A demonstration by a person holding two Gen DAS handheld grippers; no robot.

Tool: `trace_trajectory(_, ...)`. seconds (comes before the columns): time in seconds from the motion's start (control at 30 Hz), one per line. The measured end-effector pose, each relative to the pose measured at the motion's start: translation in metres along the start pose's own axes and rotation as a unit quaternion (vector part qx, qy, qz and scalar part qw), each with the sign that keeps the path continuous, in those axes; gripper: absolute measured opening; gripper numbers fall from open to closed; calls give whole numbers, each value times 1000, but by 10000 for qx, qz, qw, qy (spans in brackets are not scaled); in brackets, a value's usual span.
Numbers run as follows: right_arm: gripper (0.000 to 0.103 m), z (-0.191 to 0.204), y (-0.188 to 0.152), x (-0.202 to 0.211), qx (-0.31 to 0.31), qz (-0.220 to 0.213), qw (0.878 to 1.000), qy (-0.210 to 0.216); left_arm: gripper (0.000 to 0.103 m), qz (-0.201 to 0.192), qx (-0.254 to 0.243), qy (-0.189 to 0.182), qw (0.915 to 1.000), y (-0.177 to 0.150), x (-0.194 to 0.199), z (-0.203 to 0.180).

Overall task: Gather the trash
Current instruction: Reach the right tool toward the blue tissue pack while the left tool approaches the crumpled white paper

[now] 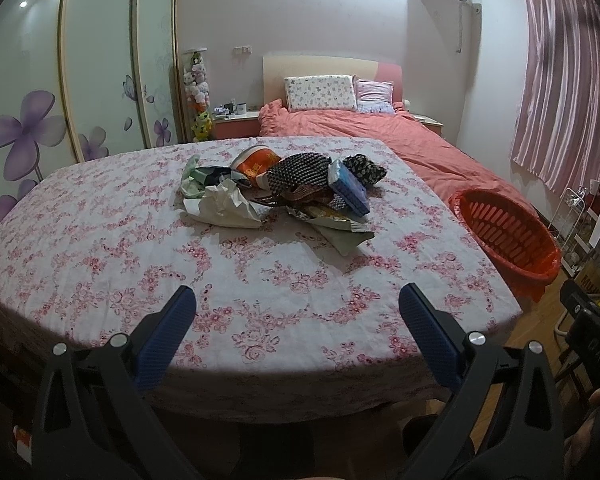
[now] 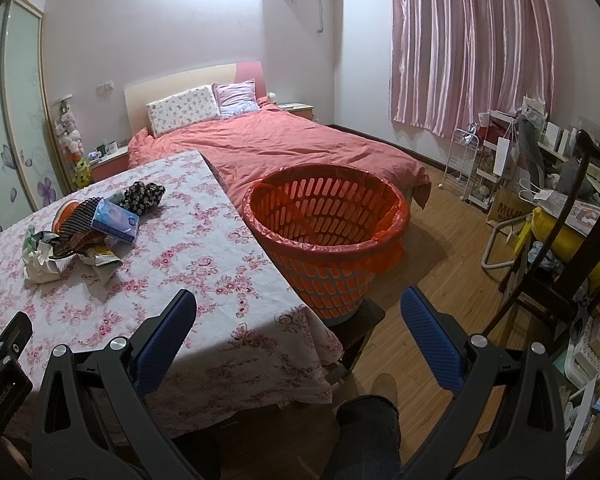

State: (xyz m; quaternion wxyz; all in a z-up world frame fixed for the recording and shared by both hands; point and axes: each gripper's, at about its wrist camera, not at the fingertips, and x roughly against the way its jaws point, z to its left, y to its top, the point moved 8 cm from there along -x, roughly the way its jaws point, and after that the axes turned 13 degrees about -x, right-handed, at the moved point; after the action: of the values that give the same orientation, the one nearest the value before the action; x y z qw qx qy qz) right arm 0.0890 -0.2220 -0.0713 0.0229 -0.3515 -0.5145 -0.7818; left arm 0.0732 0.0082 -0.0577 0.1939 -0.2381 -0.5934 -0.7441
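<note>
A pile of trash (image 1: 284,188) lies on the far middle of the floral-clothed table (image 1: 140,264): crumpled white paper (image 1: 224,204), an orange wrapper (image 1: 256,162), a blue tissue pack (image 1: 350,190), dark patterned cloth and foil wrappers. The pile also shows in the right wrist view (image 2: 88,228). An orange basket with a red liner (image 2: 324,236) stands on a stool at the table's right edge; it also shows in the left wrist view (image 1: 508,236). My left gripper (image 1: 298,310) is open and empty over the table's near edge. My right gripper (image 2: 300,314) is open and empty, near the table's corner in front of the basket.
A bed with a coral quilt (image 2: 284,148) lies behind the table. A white wire rack (image 2: 464,160), bags and a dark wooden chair (image 2: 560,248) crowd the right side. Wood floor (image 2: 432,280) lies between basket and chair. A wardrobe (image 1: 80,80) lines the left wall.
</note>
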Motion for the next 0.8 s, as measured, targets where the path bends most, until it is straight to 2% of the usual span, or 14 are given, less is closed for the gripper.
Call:
trace_trajectory(0.17, 101, 13, -1, -6, 162, -35, 9998, 58, 99, 120, 176, 42, 9998, 1, -17, 16)
trace_trajectory(0.43, 101, 46, -1, -25, 511, 18, 9985, 213, 99, 490, 661, 199, 9964, -4, -58, 66)
trace_trajectory(0.6, 101, 74, 0, -47, 516, 364, 9958, 658, 99, 659, 846, 259, 9939, 0, -87, 95)
trace_trajectory(0.8, 101, 118, 7, -76, 650, 536, 9907, 1071, 99, 735, 822, 163, 9938, 13, -122, 113)
